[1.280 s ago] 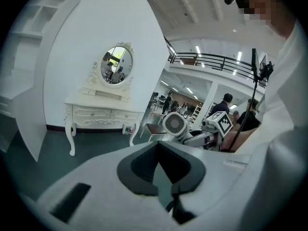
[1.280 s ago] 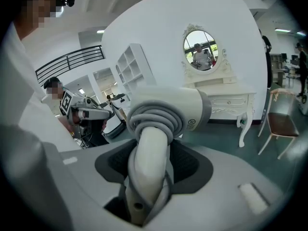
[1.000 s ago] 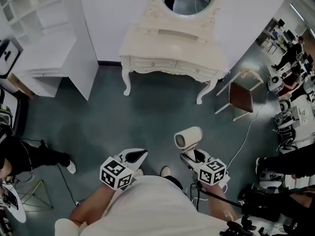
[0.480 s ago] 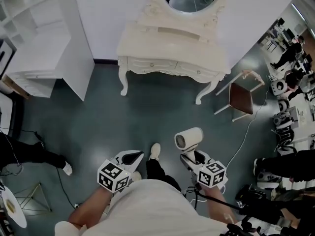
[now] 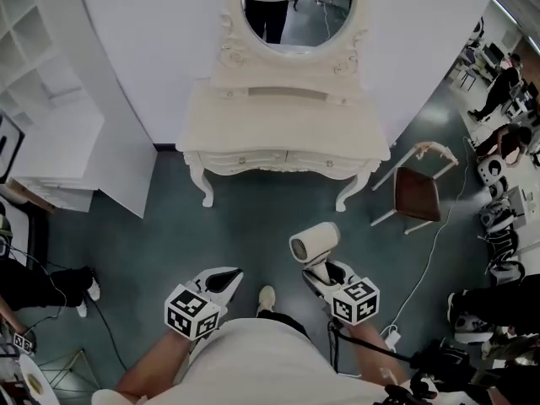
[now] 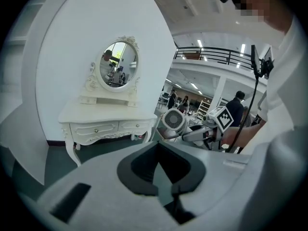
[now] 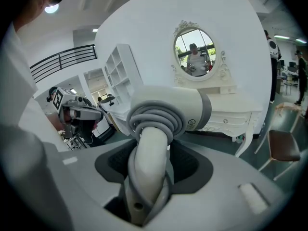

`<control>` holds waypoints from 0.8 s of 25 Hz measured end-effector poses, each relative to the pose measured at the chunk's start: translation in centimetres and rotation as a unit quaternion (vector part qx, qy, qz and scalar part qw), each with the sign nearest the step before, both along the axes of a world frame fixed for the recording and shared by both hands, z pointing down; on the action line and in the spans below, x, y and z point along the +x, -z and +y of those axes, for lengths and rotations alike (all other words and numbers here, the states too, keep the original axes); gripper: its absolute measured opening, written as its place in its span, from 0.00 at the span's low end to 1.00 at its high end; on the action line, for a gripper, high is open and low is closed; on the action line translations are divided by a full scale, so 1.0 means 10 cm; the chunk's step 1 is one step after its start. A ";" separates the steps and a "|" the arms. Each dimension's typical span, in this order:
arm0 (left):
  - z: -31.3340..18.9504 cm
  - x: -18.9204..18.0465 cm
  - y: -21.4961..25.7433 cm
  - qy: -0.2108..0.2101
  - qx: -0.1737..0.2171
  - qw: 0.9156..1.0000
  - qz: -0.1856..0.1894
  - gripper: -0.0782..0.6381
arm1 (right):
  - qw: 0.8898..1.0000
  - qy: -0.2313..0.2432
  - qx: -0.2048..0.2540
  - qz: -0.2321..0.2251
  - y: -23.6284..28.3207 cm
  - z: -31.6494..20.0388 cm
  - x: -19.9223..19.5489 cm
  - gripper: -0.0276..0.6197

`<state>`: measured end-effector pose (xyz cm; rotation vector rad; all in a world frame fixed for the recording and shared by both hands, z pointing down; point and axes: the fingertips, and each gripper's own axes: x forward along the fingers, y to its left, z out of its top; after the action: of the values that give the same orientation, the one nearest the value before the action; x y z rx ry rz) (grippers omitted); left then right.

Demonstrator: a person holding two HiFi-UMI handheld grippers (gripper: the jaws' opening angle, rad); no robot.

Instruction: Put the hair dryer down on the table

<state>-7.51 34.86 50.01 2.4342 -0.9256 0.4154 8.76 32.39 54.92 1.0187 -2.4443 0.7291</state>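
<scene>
A white hair dryer (image 5: 314, 243) with its grey cord wound round the handle (image 7: 149, 167) is held up in the air. My right gripper (image 5: 325, 270) is shut on that handle, nozzle end pointing left. The dryer's barrel (image 7: 168, 112) fills the middle of the right gripper view. The cream dressing table (image 5: 283, 133) with its oval mirror (image 5: 295, 7) stands ahead against the white wall, its top bare. My left gripper (image 5: 221, 278) hangs at the left, shut with nothing in it; from it I see the dryer (image 6: 173, 120) at the right.
A white shelf unit (image 5: 51, 125) stands left of the table. A brown-seated chair (image 5: 419, 192) stands to its right, with a cable (image 5: 426, 251) on the floor near it. People and equipment fill the far right edge. My own foot (image 5: 266, 298) shows between the grippers.
The dressing table has come nearer and more central as I step toward it. Both grippers keep their places in front of me, the dryer still held in the right one.
</scene>
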 end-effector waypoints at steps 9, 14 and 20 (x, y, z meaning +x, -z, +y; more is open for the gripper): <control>-0.82 0.23 0.01 -0.002 -0.004 1.000 -0.015 0.11 | 1.000 -0.019 -0.017 -0.003 -0.19 -0.83 0.28 0.38; -1.29 0.06 -0.04 0.002 -0.018 1.000 -0.004 0.11 | 0.999 -0.021 -0.031 0.004 -0.23 -1.28 0.16 0.38; -2.17 -0.16 -0.04 -0.025 -0.012 0.999 0.018 0.11 | 0.998 -0.049 -0.029 0.019 -0.17 -1.99 -0.06 0.38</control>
<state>-9.13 13.21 50.37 2.4395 -0.8420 0.3954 8.18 12.49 56.62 1.1272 -2.3399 0.8005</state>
